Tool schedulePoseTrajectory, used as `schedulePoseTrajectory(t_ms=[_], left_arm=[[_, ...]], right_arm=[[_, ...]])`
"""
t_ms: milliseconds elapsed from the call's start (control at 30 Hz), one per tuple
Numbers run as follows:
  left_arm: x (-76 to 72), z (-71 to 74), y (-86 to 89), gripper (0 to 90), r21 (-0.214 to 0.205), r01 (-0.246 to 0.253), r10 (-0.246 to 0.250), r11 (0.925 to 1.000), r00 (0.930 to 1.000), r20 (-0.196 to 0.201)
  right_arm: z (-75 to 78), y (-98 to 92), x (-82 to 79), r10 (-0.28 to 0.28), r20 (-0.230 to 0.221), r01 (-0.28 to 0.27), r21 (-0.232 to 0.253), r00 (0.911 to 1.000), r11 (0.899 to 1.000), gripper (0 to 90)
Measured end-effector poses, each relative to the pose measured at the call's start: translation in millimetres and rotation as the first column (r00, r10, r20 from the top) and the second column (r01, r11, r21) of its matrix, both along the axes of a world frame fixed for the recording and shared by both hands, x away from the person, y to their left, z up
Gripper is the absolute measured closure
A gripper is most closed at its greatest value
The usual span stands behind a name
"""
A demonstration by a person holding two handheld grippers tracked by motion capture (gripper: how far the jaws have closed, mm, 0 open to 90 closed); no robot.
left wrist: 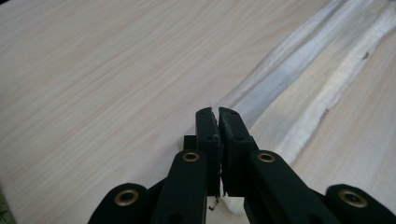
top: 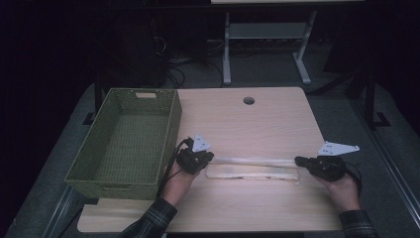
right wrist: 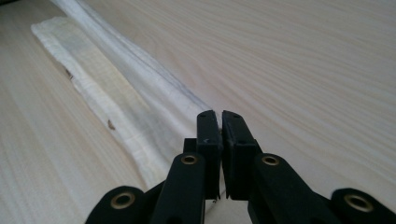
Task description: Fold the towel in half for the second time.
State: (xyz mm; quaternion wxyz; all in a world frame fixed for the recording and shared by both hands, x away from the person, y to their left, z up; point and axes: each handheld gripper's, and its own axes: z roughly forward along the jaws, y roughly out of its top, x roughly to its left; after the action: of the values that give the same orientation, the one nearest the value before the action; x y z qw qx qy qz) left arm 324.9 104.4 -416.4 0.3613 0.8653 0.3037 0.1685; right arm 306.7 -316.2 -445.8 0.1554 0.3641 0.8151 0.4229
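Observation:
A long white cloth lies folded across the near middle of the wooden table. Its far layer is pulled into a taut strip between my two grippers. My left gripper is shut on the strip's left end, my right gripper on its right end. In the left gripper view the jaws are pressed together on the cloth, which runs off toward the upper right. In the right gripper view the jaws pinch the cloth, which stretches away to the upper left.
A green woven basket stands on the table's left side, close to my left hand. A round cable hole sits near the table's far edge. A metal stand is on the floor beyond the table.

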Motion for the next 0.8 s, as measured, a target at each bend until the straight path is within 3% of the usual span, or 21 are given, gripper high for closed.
schedulePoseTrajectory(t_ms=[233,500,667,800], left_arm=[[-5.8,-9.1,-1.5,87.2,0.049,0.027,-0.025,0.9985,0.9993,-0.029],[-14.0,-16.9,0.4,87.3,0.059,0.05,-0.046,0.997,0.9961,-0.076],[-17.5,-27.3,-2.3,87.1,0.102,0.072,-0.06,0.9922,0.9918,-0.113],[-18.1,-28.5,-3.7,85.9,0.122,0.078,-0.065,0.9895,0.9917,-0.111]], right_arm=[[-5.3,2.4,-9.0,0.017,-0.011,-0.017,-0.02,0.9998,1.0,86.3],[-11.2,3.9,-19.9,0.038,-0.038,-0.039,-0.031,0.9986,0.999,86.2],[-18.2,8.9,-27.7,0.06,-0.049,-0.064,-0.082,0.997,0.995,85.7],[-18.5,9.0,-29.3,0.062,-0.057,-0.068,-0.092,0.9964,0.994,83.1]])
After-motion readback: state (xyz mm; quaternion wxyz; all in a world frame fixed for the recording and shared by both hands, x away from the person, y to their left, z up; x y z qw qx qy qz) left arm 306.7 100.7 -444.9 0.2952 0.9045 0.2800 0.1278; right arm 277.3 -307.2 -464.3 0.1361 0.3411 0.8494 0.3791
